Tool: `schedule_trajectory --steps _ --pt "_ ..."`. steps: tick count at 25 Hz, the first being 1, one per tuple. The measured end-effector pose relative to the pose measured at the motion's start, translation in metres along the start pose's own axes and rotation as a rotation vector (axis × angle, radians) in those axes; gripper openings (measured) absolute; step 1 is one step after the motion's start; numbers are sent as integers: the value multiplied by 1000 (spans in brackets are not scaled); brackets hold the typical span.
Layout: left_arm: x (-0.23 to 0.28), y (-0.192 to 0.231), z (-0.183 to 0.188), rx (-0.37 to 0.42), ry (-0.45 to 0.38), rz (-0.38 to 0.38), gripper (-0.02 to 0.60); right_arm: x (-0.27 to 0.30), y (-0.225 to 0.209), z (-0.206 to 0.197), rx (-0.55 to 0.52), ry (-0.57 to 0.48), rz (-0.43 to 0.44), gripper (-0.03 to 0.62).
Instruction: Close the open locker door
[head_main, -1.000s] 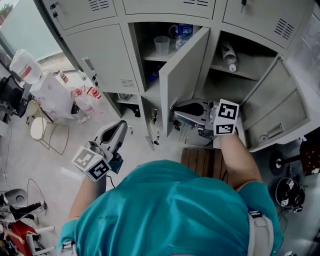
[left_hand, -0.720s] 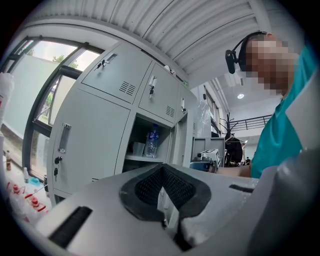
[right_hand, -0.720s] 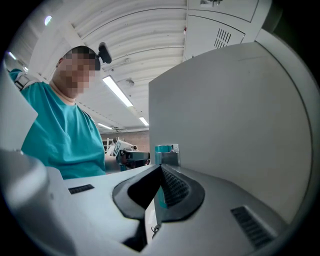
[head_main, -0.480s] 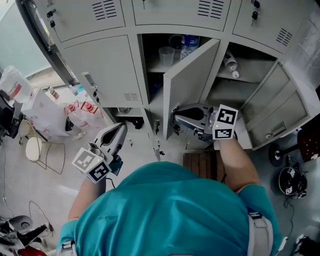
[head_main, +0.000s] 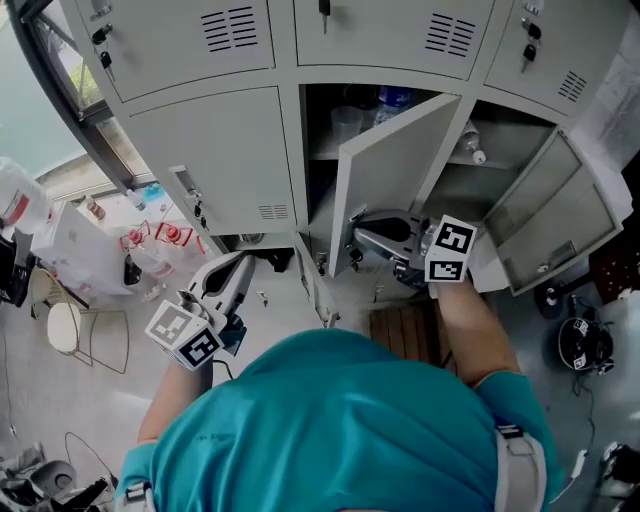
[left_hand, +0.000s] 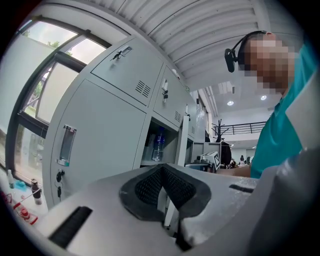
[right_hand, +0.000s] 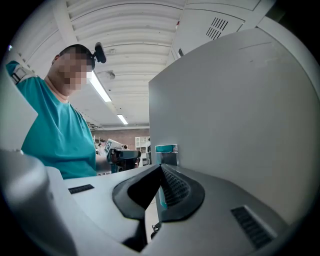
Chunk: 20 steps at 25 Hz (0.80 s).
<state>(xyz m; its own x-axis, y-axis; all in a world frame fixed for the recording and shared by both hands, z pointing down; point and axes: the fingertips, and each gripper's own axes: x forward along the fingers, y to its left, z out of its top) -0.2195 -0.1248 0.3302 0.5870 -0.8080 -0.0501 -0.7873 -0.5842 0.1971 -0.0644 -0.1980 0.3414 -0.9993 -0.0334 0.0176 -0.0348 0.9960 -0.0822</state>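
My right tongs (right_hand: 160, 174) are closed on nothing, pads together. They lie along the grey face of the open locker door (head_main: 385, 175) near its free edge; whether they press on it I cannot tell. My left tongs (left_hand: 163, 176) are closed and empty too, held low in front of the shut locker on the left, well apart from the door. The door stands roughly half open, swung out toward me from what looks like a hinge on its right.

The main risk, as I judge it, is slip. A narrow closed tip on smooth painted metal has little hold, so a push aimed near the edge could slide off past it and leave the door ajar. Too sharp a shove could bounce the door off the frame unlatched and rattle the cup (head_main: 345, 122) and bottle (head_main: 392, 100) on the shelf inside. If my left tongs drift toward the opening, they could be pinched between the door's edge and the frame. A second door (head_main: 545, 215) hangs open just beside my right forearm and could snag it.
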Motion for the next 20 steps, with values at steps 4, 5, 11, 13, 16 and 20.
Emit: schedule_trajectory --steps 4,5,11,13,16,20 --pt "-4 20 3 -10 3 -26 5 11 -11 2 5 -8 -64 2" --pt "-6 25 4 -11 4 -31 5 14 -14 2 5 -11 -78 2" --pt "-11 53 6 -14 10 -56 3 32 -33 4 7 -30 -156 2" --pt "-11 61 6 -18 13 -67 5 37 -40 5 8 -32 -184 2" --pt "-11 72 8 -22 18 -84 3 44 -50 6 9 -35 -222 2" --pt "-13 85 10 -23 17 -100 5 52 -62 8 5 -41 -277 2"
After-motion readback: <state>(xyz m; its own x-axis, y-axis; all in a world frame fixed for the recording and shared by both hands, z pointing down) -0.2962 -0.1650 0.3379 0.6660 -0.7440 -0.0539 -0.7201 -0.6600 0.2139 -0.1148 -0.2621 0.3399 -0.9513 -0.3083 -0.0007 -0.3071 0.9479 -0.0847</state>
